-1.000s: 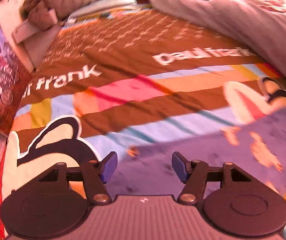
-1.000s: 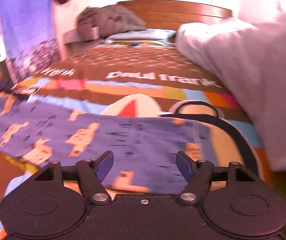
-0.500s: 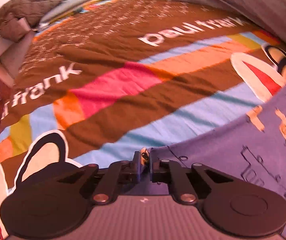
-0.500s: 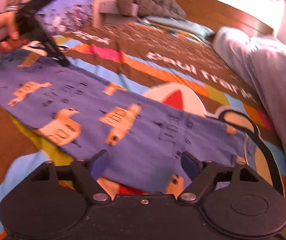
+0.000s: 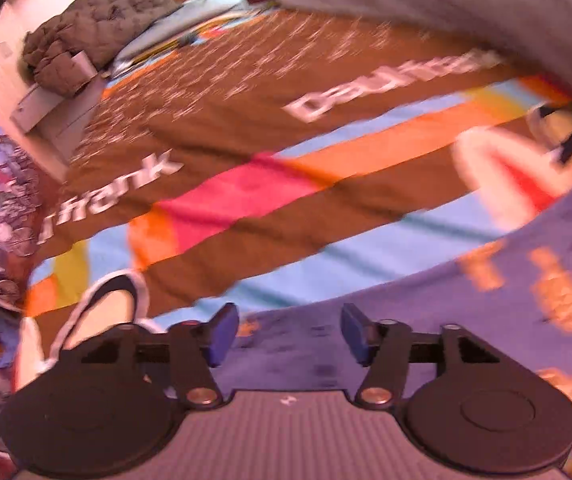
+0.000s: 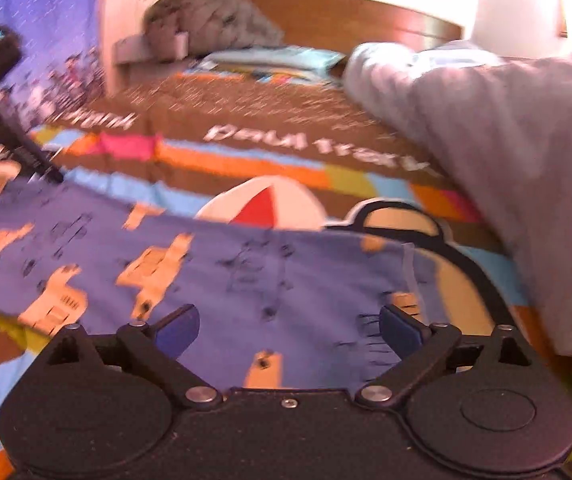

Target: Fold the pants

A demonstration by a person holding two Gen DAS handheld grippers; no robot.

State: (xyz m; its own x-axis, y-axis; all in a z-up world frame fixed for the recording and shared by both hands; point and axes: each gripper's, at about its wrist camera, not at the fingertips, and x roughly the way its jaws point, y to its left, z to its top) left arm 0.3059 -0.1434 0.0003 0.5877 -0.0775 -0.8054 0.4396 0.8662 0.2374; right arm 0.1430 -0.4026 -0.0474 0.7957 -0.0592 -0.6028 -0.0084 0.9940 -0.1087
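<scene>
We see both our left gripper (image 5: 289, 334) and right gripper (image 6: 289, 328) spread wide, holding nothing, above soft purple pants (image 6: 214, 268) (orange truck print) lying flat across the striped bedspread (image 5: 246, 128).

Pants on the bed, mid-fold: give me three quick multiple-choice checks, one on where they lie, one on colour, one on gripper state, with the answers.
1. Where do the pants lie?
A. Spread flat on the striped bedspread
B. Draped over the headboard
C. Stuffed under the grey duvet

2. What colour is the pants' fabric?
A. Plain green
B. Blue-purple with orange vehicle prints
C. White with red dots

3. What state is the left gripper in?
A. Shut on the pants
B. Shut on a pillow
C. Open, holding nothing

Answers:
1 A, the cloth lies flat across the bedspread's stripes in the right wrist view.
2 B, orange prints dot the blue-purple cloth.
3 C, its blue pads stand apart with the pants showing in the gap; the right gripper is open too.
</scene>
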